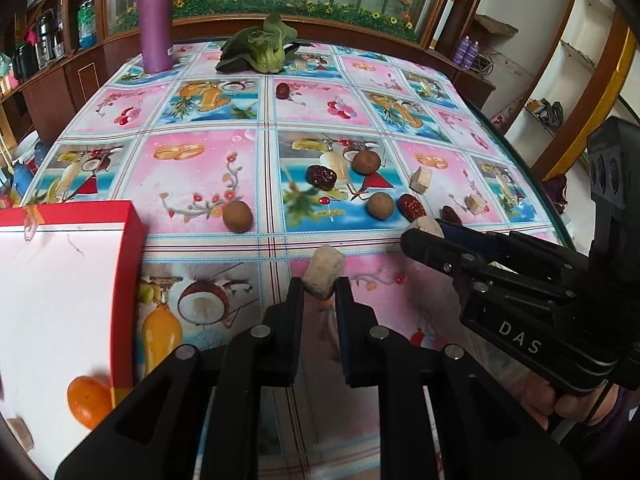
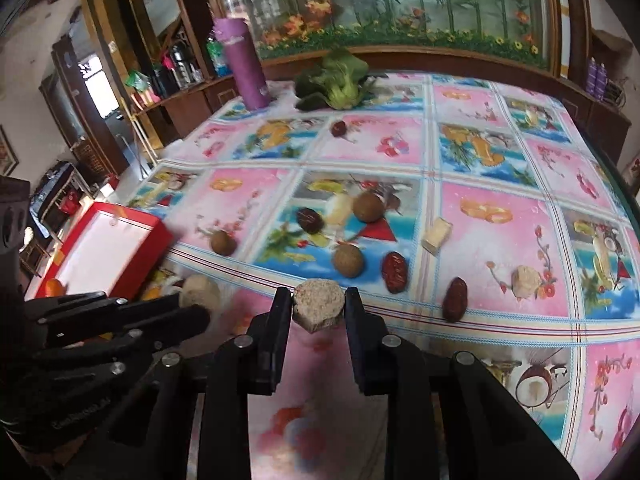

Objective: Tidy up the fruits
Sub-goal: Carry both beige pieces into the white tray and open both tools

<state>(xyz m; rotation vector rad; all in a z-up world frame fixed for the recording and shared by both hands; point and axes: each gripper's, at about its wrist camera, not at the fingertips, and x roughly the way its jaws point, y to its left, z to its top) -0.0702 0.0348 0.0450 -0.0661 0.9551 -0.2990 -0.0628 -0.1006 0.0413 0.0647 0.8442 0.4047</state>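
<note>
My left gripper (image 1: 320,290) is shut on a beige fruit chunk (image 1: 324,274) just above the tablecloth, right of the red box (image 1: 128,264). An orange (image 1: 88,400) lies in the box's white inside. My right gripper (image 2: 318,300) is shut on a second beige chunk (image 2: 319,306); in the left wrist view it (image 1: 426,232) comes in from the right. Loose on the cloth lie brown round fruits (image 1: 238,216) (image 1: 380,205) (image 1: 366,161), red dates (image 1: 321,177) (image 1: 412,206) and beige cubes (image 1: 422,179) (image 1: 476,204). The left gripper (image 2: 196,306) shows at the right wrist view's left.
A purple bottle (image 1: 155,20) and a green leafy vegetable (image 1: 260,50) stand at the table's far edge, with one more date (image 1: 282,90) in front of them. Wooden cabinets and shelves surround the table. The table's right edge (image 1: 532,184) curves close to the right gripper.
</note>
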